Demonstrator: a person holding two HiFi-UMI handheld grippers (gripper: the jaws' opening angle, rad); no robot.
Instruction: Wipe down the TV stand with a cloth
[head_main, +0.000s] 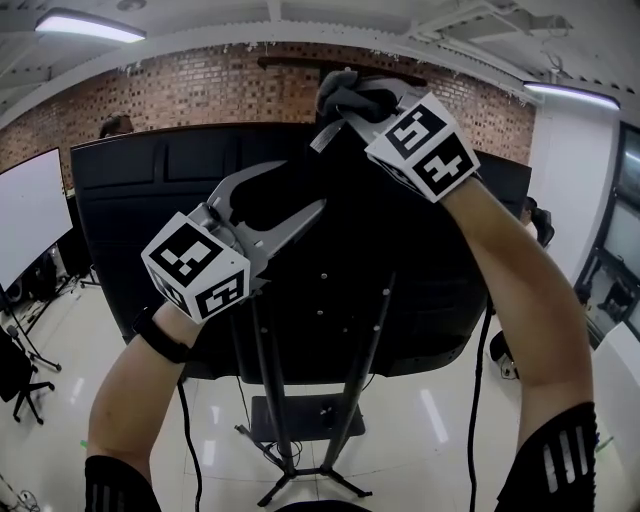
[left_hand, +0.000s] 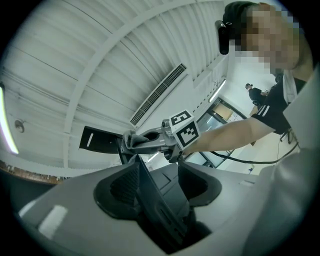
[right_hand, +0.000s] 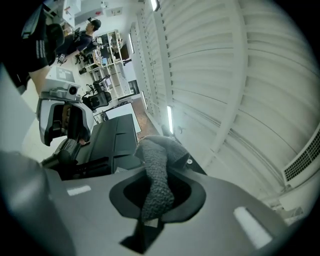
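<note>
Head view: red brick wall (head_main: 200, 85), glossy white floor (head_main: 430, 420), large black screen (head_main: 420, 290) on a thin metal stand (head_main: 268, 400). At upper centre the right tongs (head_main: 335, 115) pinch a grey knitted cloth (head_main: 343, 88); the left tongs (head_main: 300, 187) are spread.

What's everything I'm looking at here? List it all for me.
TV: one, black, seen from the back, centre.
stand: one, black, under the TV.
cloth: one, grey, at the TV's top edge.
cables: two, black, hanging at either side of the TV.
brick wall: one, red-brown, behind the TV.
whiteboard: one, white, far left.
ceiling lights: two, white, top left and top right.
chair: one, black, bottom left.
left gripper: one, grey, jaws apart at the TV's back.
right gripper: one, grey, shut on the cloth.
arms: two, bare with black sleeves, at the bottom.
</note>
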